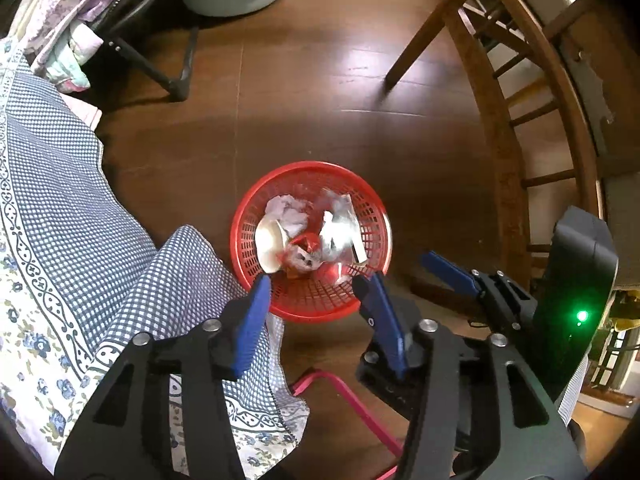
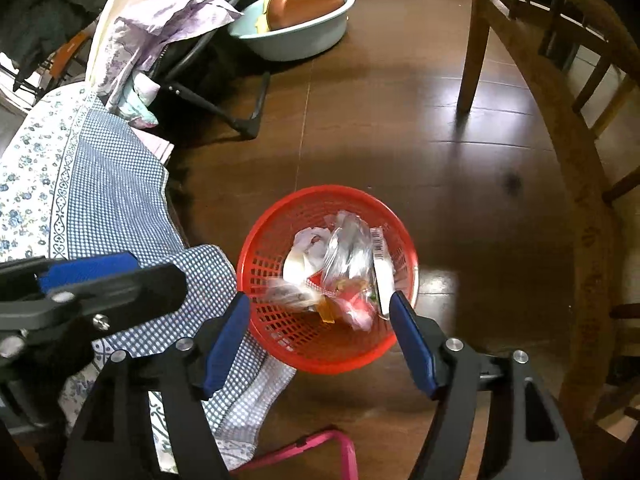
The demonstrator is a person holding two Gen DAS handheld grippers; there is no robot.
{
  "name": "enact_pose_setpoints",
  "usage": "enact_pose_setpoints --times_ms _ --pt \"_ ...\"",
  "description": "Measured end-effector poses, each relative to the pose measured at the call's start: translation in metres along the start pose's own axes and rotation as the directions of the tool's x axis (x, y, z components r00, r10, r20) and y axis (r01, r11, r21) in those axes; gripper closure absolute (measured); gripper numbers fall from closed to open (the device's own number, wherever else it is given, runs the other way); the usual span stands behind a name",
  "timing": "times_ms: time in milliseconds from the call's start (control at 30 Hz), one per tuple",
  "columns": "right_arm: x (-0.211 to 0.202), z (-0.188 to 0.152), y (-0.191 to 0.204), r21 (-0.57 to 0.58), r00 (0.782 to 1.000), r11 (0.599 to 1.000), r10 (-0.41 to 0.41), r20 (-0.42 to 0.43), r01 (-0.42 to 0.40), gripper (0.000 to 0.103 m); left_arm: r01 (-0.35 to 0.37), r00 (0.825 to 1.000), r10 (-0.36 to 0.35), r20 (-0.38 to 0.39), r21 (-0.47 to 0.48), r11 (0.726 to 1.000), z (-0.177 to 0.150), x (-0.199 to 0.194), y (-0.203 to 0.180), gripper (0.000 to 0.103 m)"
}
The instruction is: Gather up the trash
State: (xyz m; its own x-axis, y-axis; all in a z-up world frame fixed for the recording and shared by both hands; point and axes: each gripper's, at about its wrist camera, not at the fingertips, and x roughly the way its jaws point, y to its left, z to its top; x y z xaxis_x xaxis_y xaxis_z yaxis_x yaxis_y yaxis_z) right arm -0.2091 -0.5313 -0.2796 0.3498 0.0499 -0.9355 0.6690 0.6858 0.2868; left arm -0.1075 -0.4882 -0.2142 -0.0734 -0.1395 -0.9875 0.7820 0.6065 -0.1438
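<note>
A red mesh basket (image 1: 372,208) stands on the dark wooden floor. Inside it lie crumpled paper (image 1: 286,210), a clear plastic wrapper (image 1: 340,228) and a red wrapper (image 1: 306,240). My left gripper (image 1: 316,280) points straight down over the basket's near rim, open, with nothing between its blue pads. In the right wrist view the same basket (image 2: 320,344) holds a barcode strip (image 2: 380,256) and a motion-blurred wrapper (image 2: 288,292). My right gripper (image 2: 318,300) hangs above it, open and empty. The two grippers are side by side.
A blue checked cloth (image 1: 80,220) drapes at the left, touching the basket. A wooden chair (image 1: 500,140) curves along the right. A pale green basin (image 2: 296,40) with a pan and a black folding frame (image 1: 176,80) stand farther back. A pink tube (image 2: 336,440) lies below.
</note>
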Motion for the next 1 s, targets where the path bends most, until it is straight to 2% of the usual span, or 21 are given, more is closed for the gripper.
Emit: enact_pose_setpoints --times_ms 167,233,700,1000 --pt "-0.013 -0.002 0.003 -0.018 0.999 0.999 -0.027 -0.024 0.026 0.030 -0.019 1.000 0.019 0.024 -0.025 1.000 -0.002 -0.011 -0.001 0.042" --pt "-0.023 -0.004 0.005 -0.021 0.999 0.999 -0.039 -0.019 0.039 0.026 -0.030 0.999 0.031 0.039 -0.038 0.999 -0.004 -0.018 0.000 0.037" --pt "-0.088 -0.021 0.015 -0.053 0.996 0.995 -0.083 0.041 0.085 0.020 -0.051 0.983 0.067 0.172 -0.096 0.994 -0.036 -0.079 -0.012 0.026" --pt "-0.104 -0.035 0.025 -0.059 0.995 0.994 -0.085 0.053 0.088 0.019 -0.083 0.974 0.102 0.203 -0.103 0.991 -0.059 -0.096 -0.015 0.019"
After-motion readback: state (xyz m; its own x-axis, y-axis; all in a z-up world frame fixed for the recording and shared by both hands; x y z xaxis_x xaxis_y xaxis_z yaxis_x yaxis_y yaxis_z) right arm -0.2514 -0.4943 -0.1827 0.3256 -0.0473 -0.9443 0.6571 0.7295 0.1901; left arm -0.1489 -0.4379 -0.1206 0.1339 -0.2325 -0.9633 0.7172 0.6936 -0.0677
